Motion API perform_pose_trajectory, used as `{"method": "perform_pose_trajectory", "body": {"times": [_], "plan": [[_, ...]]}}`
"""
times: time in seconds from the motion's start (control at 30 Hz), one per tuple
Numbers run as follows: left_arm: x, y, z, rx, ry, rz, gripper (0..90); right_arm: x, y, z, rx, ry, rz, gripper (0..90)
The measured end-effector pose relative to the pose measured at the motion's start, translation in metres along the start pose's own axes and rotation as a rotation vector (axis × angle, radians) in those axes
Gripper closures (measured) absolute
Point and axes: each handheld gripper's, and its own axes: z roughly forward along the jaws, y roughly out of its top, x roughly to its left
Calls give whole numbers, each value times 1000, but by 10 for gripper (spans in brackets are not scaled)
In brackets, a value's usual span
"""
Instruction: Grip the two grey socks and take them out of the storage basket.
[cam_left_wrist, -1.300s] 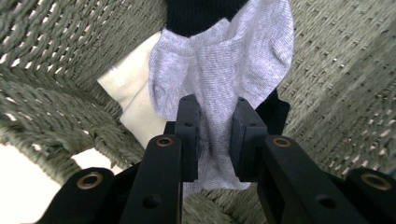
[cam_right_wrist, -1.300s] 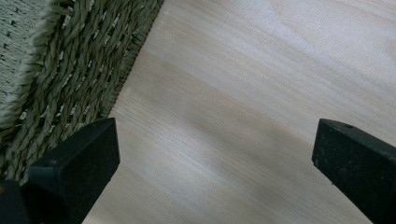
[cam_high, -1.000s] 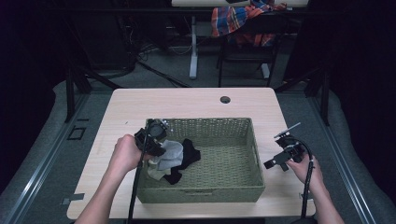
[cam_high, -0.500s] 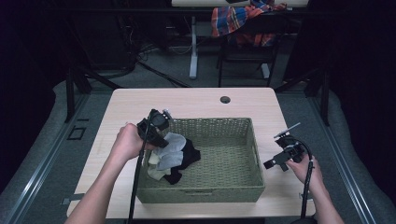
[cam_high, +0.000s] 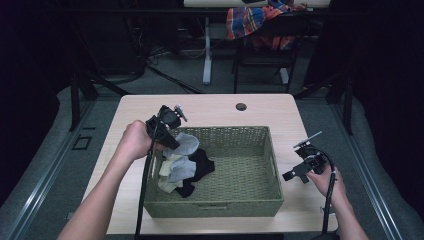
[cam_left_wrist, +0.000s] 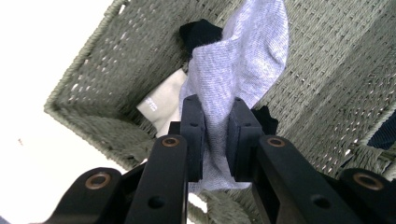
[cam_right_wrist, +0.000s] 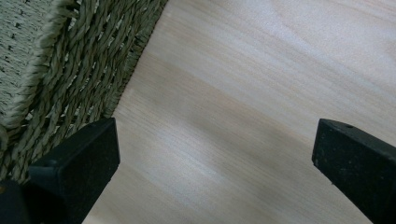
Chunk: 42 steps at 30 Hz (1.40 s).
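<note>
Sock is the thing in hand: a grey one, pinched between the jaws of your left hand-held gripper, which sits above the left end of the basket. The cloth hangs from the clamp with its lower part trailing down toward the pile of socks at the basket's left side, a cream one and a black one among them. My guess is you mean to lift this sock out. Raise it straight up until the whole length clears the woven rim, so it drags no neighbour along, and keep the clamp firm, since only a fold of fabric is caught. Your right hand-held gripper rests just right of the basket over the bare tabletop, jaws spread wide and holding nothing.
</note>
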Motion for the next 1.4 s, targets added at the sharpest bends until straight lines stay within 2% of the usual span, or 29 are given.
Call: {"method": "perform_pose_trajectory", "body": {"times": [0.03, 0.13, 0.17, 0.33, 0.4, 0.57, 0.6, 0.63, 0.67, 0.7, 0.8, 0.9, 1.0, 1.07, 1.4], "plan": [[1, 0, -2, 2, -1, -2, 798, 1, 0, 0, -4, -3, 5, 6], [3, 1, -7, -1, 8, -5, 798, -1, 1, -2, 27, -3, -23, 5], [4, 2, -9, -7, 14, -7, 798, 0, 0, 0, -5, -2, 3, 5], [9, 2, -20, -10, 25, -10, 798, 1, 0, 1, -5, -3, 5, 5], [10, 1, -23, -17, 32, -18, 798, -1, 2, -1, 28, -1, -20, 5], [15, -2, -31, -23, 49, -31, 798, 1, 0, 1, -4, -3, 5, 6], [16, -2, -32, -18, 48, -29, 798, 1, 0, 1, -7, 16, 10, 5], [16, -4, -33, -23, 51, -34, 798, 0, 1, 0, 12, 1, -7, 6], [17, -5, -34, -21, 50, -36, 798, 0, 2, -1, 26, 7, -17, 5], [18, -6, -34, -24, 53, -41, 798, 0, 2, -1, 29, 5, -19, 6], [21, -10, -36, -24, 55, -58, 798, 1, 0, 1, -8, 13, 9, 6], [25, -15, -38, -20, 60, -67, 798, 0, 2, -1, 28, 5, -19, 6], [30, -21, -41, -29, 70, -85, 798, 1, 1, 0, -1, 15, 4, 6], [33, -25, -43, -31, 73, -94, 798, 0, 2, -1, 29, 5, -18, 6], [47, -50, -51, -22, 95, -155, 798, 0, 2, -1, 21, 7, -15, 6]]}}
